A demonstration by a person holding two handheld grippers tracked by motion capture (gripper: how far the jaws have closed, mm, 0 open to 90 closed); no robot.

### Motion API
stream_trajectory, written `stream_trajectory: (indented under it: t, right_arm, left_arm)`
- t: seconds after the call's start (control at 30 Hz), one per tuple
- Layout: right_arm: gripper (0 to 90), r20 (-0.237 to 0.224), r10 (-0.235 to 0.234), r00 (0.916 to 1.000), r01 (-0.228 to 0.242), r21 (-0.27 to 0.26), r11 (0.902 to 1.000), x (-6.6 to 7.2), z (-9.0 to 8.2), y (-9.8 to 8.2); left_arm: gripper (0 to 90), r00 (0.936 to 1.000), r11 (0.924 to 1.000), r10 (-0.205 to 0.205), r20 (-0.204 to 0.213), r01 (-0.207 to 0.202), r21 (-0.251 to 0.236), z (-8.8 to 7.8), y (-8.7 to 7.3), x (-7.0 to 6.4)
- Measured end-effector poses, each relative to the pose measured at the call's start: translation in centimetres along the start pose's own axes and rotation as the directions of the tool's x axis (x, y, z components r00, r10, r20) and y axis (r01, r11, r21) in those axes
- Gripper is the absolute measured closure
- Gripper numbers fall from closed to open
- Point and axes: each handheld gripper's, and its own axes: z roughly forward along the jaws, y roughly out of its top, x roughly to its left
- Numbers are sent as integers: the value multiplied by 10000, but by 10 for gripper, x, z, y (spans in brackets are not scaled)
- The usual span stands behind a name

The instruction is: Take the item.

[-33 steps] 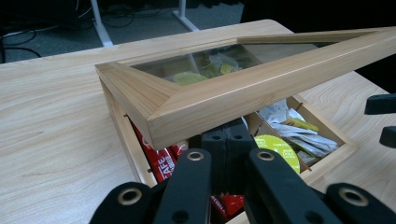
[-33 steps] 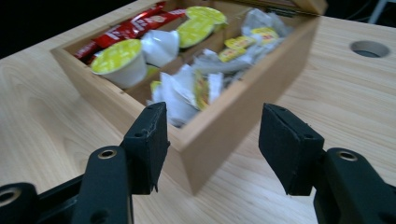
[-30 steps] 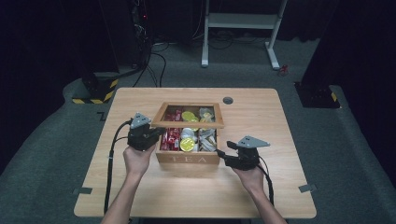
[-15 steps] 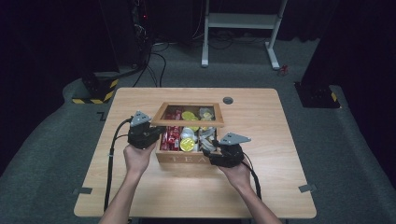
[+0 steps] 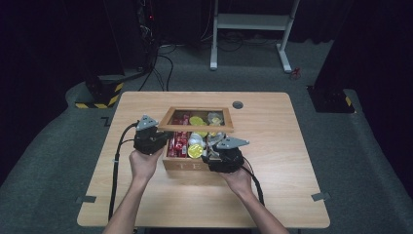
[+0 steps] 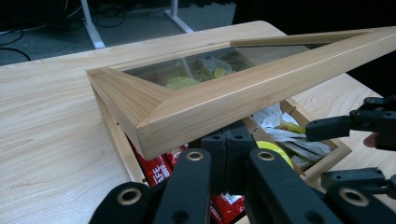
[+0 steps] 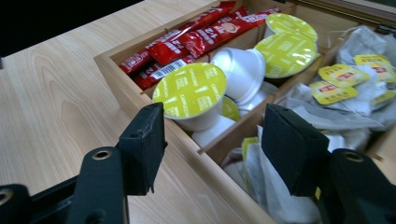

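A wooden tea box stands mid-table, its glass-windowed lid lifted. My left gripper is at the box's left side. Its jaws are shut under the raised lid frame, which rests on them. My right gripper hangs over the box's front wall. Its jaws have just been opening and stand apart, pressing on nothing. Between and beyond them lie a yellow-topped capsule, red sachets and tea bags.
The box sits on a light wooden table with a round black grommet behind it. A cable trails from each gripper toward the near edge. On the floor beyond are a white frame and a yellow-black striped base.
My right gripper has moved left from the box's front right corner to over its front compartments, and its jaws stand wider. The left gripper and the lid have not moved.
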Motion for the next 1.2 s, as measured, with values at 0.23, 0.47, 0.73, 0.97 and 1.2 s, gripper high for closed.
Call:
stream_trajectory:
  t: [0.23, 0.47, 0.73, 0.97, 1.2]
  right_arm:
    - [384, -156, -228, 9996, 227, -3, 9997, 7, 11, 8]
    - [372, -115, -322, 9994, 322, 1, 9995, 12, 21, 14]
    - [352, 5, -297, 9996, 297, 85, 9995, 14, 31, 15]
    - [348, 123, -349, 9993, 347, 189, 9992, 16, 42, 16]
    - [344, 291, -281, 9992, 272, 322, 9991, 14, 48, 14]
  left_arm:
    - [893, 10000, 10000, 49, 0, -49, 6, 0, 1, 1]
    - [893, 10000, 10000, 37, -6, -37, 32, 0, 2, 1]
    - [893, 10000, 10000, 33, -25, -33, 22, 1, 2, 0]
    - [892, 10000, 10000, 59, -26, -59, 30, 0, 1, 0]
    - [892, 10000, 10000, 64, -20, -64, 16, -1, 2, 0]
